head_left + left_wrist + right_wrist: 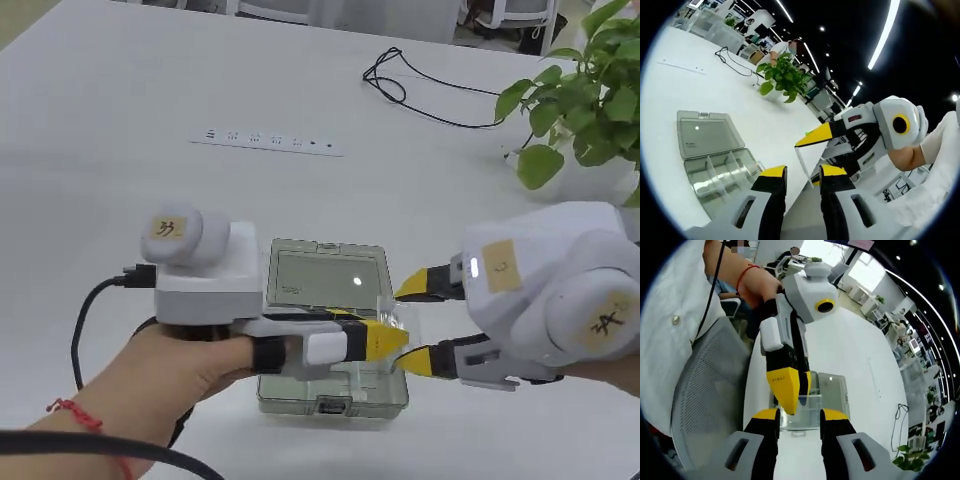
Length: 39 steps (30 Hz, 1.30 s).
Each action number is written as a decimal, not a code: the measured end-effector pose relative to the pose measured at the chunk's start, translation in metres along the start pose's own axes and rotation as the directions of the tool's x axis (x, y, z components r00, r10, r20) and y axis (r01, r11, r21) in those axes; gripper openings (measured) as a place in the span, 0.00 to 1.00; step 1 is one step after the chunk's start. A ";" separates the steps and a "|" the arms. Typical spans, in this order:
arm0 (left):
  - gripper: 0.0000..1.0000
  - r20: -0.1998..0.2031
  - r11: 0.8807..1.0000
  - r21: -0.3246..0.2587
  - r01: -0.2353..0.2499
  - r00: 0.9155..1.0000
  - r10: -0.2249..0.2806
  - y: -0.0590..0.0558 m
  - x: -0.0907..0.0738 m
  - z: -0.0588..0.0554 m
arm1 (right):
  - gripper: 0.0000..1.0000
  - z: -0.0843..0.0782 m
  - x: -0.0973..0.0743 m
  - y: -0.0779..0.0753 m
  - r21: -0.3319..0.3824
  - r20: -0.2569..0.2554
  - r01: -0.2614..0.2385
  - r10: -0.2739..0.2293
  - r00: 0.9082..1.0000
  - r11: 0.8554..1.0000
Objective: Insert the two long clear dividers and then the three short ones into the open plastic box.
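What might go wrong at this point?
The clear divider sits between the right gripper's jaw tips, and how firmly is unclear; it may slip. The left gripper crowds close and may knock it. Dividers already stand in the plastic box, so it could jam against them.

The plastic box [335, 390] sits at the table's [120, 90] near edge, its lid [328, 275] behind it. Farther back lies a power strip [268, 141], a cable [420, 95] beyond, a plant [585, 100] far right.
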State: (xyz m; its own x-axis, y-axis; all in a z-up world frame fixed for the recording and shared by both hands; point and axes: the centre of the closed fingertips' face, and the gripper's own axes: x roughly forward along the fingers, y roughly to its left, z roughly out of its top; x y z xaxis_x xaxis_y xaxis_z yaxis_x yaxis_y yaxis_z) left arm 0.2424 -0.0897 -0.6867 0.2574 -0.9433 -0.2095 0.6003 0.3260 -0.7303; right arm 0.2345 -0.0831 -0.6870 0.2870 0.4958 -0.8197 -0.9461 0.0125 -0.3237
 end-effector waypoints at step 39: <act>0.00 -0.009 1.000 0.023 0.000 1.000 0.000 -0.005 0.001 -0.007 | 0.36 0.007 -0.006 -0.003 -0.008 0.002 0.015 -0.015 1.000 1.000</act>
State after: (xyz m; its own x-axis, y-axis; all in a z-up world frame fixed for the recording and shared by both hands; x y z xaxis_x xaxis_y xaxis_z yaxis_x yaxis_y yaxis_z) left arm 0.2346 -0.0930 -0.6878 0.2503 -0.9439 -0.2156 0.6174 0.3271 -0.7154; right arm 0.2346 -0.0802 -0.6777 0.3005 0.4976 -0.8137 -0.9406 0.0131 -0.3394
